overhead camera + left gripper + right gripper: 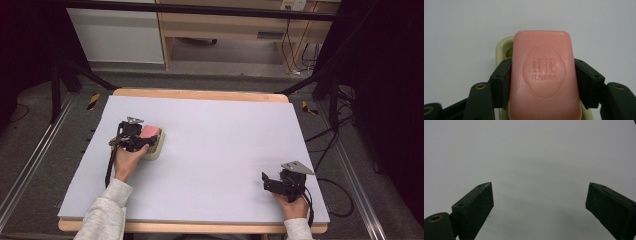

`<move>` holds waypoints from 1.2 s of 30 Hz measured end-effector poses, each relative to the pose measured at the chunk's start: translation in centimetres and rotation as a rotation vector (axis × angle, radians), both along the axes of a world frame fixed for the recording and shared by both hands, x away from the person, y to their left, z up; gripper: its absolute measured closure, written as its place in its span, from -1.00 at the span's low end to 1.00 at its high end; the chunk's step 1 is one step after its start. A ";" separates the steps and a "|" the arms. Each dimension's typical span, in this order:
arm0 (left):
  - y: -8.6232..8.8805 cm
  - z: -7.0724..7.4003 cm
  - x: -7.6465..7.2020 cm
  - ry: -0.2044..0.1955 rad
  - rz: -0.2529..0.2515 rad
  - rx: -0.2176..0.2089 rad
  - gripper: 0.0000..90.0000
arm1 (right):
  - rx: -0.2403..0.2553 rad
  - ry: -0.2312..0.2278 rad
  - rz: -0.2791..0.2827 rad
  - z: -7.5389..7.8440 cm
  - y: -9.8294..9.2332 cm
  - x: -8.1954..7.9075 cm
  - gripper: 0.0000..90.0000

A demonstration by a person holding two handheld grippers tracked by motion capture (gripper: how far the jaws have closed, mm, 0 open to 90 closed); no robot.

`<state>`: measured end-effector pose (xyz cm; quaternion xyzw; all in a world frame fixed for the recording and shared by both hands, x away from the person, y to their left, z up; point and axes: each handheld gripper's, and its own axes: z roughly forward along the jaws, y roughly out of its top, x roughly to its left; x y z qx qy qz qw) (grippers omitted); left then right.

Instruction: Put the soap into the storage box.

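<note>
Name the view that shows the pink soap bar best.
Left gripper view: the pink soap bar sits close up, embossed lettering readable, between the left claw's jaws. In the high view it is a small pink patch.

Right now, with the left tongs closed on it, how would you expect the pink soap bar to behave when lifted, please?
The pink rectangular soap bar looks solid, so it should stay stiff. Its smooth, slightly glossy faces and rounded edges suggest it could slip between the left tongs, which press its two long sides. It probably lifts free of the pale green plastic soap dish beneath.

high view looks forward and down on the table (pixel 210 150); both gripper views sit close above its white top.
</note>
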<state>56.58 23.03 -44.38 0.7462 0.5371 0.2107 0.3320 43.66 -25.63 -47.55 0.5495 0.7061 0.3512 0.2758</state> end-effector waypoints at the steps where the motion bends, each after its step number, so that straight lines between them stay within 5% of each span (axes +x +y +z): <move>1: 0.0 -0.1 0.0 0.002 0.002 0.001 -0.18 | 0.000 0.000 0.000 0.0 0.0 0.0 -0.82; 36: -0.4 -1.0 0.2 0.038 -0.003 0.026 -0.18 | 0.003 0.004 0.005 0.0 0.0 0.0 -0.83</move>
